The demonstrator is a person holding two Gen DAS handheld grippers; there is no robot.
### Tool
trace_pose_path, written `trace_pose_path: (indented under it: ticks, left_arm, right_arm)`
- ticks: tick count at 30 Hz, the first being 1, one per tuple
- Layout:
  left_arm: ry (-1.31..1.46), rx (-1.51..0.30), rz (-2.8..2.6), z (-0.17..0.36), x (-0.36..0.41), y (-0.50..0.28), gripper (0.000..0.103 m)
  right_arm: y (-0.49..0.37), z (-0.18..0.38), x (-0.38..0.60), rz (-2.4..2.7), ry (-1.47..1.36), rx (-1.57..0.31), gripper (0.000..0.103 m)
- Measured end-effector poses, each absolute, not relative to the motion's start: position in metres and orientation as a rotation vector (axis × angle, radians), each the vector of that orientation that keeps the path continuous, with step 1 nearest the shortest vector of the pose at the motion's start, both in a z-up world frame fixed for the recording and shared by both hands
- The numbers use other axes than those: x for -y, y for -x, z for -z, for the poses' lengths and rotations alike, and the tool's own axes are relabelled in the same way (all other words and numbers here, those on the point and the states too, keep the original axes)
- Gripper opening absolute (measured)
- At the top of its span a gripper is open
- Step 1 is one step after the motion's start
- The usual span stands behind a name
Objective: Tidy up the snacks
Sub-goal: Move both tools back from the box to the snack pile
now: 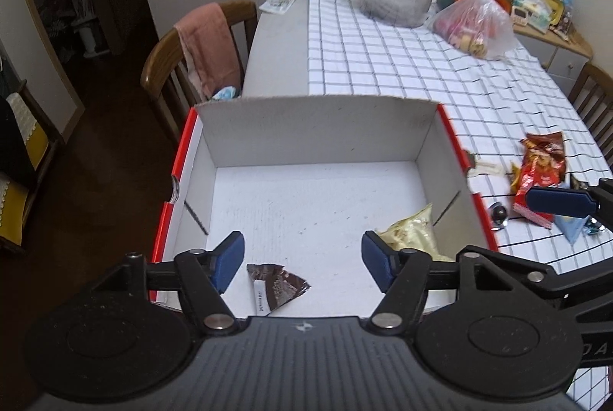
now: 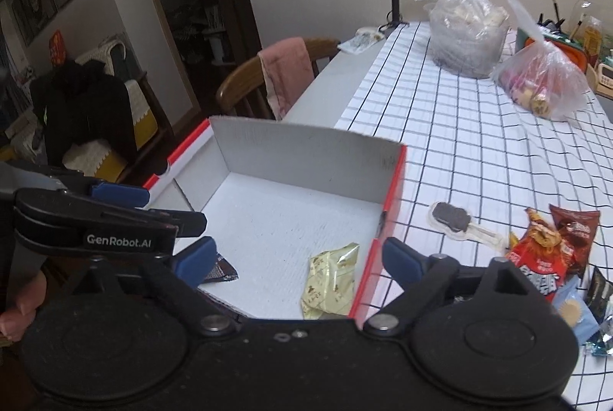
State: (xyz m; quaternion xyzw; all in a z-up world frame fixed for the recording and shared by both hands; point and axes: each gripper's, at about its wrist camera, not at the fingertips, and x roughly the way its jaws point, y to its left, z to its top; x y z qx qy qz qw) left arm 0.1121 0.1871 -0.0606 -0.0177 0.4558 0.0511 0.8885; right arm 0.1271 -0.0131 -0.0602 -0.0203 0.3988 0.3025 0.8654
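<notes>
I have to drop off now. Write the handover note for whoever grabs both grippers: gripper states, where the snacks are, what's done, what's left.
Left gripper: open, empty, over the near end of the box.
Right gripper: open, empty, over the box's near right corner.
Done: gold packet and dark brown wrapper lie in the box.
Left: on the checked cloth right of the box, the ice-cream bar packet, red snack bag, brown bag, blue packet and some small wrapped pieces beside it.
Suggest the right gripper takes the red bag next.

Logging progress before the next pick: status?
Left gripper and right gripper open, empty. Box holds gold packet and brown wrapper. Loose snacks outside, unobstructed.
</notes>
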Motion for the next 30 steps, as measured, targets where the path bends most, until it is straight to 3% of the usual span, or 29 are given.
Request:
trace_pose_path:
  ticks: [9,12,18,22,30]
  left_arm:
    - [0.044,-0.871,-0.031,0.042,-0.155,-0.098,0.077]
    - [0.047,-0.852,0.004,0.040,-0.138,-0.096,0.085]
    - [0.070,-0.848,0.084,0.041,-0.100,-0.098,0.085]
    - [0.075,-0.840,0.112,0.044,-0.074,-0.101,0.099]
    - [0.054,-0.869,0.137,0.065,-0.024,-0.114,0.099]
  right_arm:
    - [-0.114,0.046,0.060,-0.579,-0.006,-0.782,0.103]
    - [-0.110,0.043,0.081,-0.554,-0.013,-0.769,0.103]
    - [-0.105,0.041,0.126,-0.501,-0.016,-0.756,0.103]
    - [-0.104,0.044,0.158,-0.461,-0.015,-0.759,0.103]
    - [-0.109,0.061,0.229,-0.357,-0.023,-0.796,0.103]
